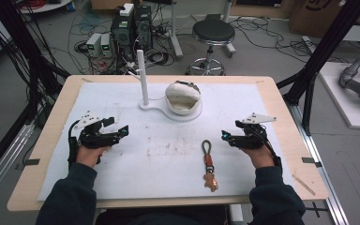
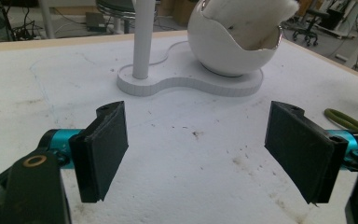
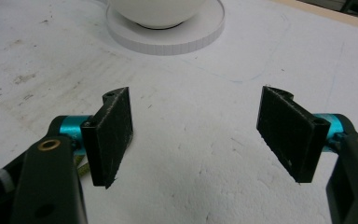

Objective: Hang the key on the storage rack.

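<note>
A keychain (image 1: 209, 166) lies on the white mat near the front edge: a green cord loop, a red-brown strap and a small gingerbread-shaped charm. My left gripper (image 1: 118, 126) rests low at the mat's left side, jaws wide apart with nothing between them (image 2: 198, 140). The green loop (image 2: 349, 122) peeks in behind its right-hand jaw. To the right of the keychain, my right gripper (image 1: 229, 132) is open over bare mat (image 3: 196, 135) and holds nothing. Both point towards the middle of the table.
A white stand (image 1: 157, 108) sits at the back centre, with an upright post (image 1: 143, 77) and a cracked-egg-shaped bowl (image 1: 183, 97) with white lining. The post (image 2: 142, 37) and bowl (image 2: 233, 42) rise ahead of the left gripper. Wooden table edges frame the mat (image 1: 122, 178).
</note>
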`<state>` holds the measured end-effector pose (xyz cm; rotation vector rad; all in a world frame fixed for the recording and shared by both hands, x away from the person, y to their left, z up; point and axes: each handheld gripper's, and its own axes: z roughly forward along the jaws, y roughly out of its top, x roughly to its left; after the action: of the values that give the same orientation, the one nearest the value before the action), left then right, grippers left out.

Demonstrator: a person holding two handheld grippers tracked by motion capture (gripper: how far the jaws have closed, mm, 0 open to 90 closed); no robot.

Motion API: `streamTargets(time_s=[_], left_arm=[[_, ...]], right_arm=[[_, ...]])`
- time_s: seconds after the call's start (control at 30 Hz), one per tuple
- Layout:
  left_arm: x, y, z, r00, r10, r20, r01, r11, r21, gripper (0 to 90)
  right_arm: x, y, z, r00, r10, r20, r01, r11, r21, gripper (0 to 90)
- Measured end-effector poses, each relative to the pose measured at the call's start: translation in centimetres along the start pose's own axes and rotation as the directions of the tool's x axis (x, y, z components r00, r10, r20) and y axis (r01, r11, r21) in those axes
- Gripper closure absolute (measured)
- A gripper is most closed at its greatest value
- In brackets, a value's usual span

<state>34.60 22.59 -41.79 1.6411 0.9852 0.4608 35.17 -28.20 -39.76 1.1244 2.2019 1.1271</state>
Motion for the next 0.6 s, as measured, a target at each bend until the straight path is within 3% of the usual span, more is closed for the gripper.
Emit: streamTargets(time_s=[0.17,0.33,0.43,0.47,0.6], left_arm=[[0.1,0.0,-0.1,1.0000,-0.007,0.004,0.007,1.0000,-0.005,21.1],[-0.2,0.0,0.0,0.9999,0.013,0.007,-0.014,0.9998,0.013,21.1],[-0.3,0.0,0.0,0.9997,0.022,0.003,-0.022,0.9996,0.019,21.1],[-0.3,0.0,0.0,0.9997,0.023,0.000,-0.023,0.9996,0.019,21.1],[-0.4,-0.1,-0.2,0.9996,0.026,-0.008,-0.026,0.9996,0.014,21.2]], right_arm=[[0.0,-0.4,-0.3,0.9991,0.040,0.016,-0.040,0.9992,-0.004,28.4],[0.6,-0.8,-0.3,0.9981,0.054,-0.028,-0.053,0.9977,0.042,38.9],[1.1,-1.0,-0.1,0.9973,0.053,-0.050,-0.050,0.9969,0.060,39.6],[1.8,-1.3,0.1,0.9975,0.036,-0.061,-0.030,0.9954,0.090,40.5],[2.5,-1.7,0.3,0.9965,0.026,-0.079,-0.018,0.9948,0.101,41.4]])
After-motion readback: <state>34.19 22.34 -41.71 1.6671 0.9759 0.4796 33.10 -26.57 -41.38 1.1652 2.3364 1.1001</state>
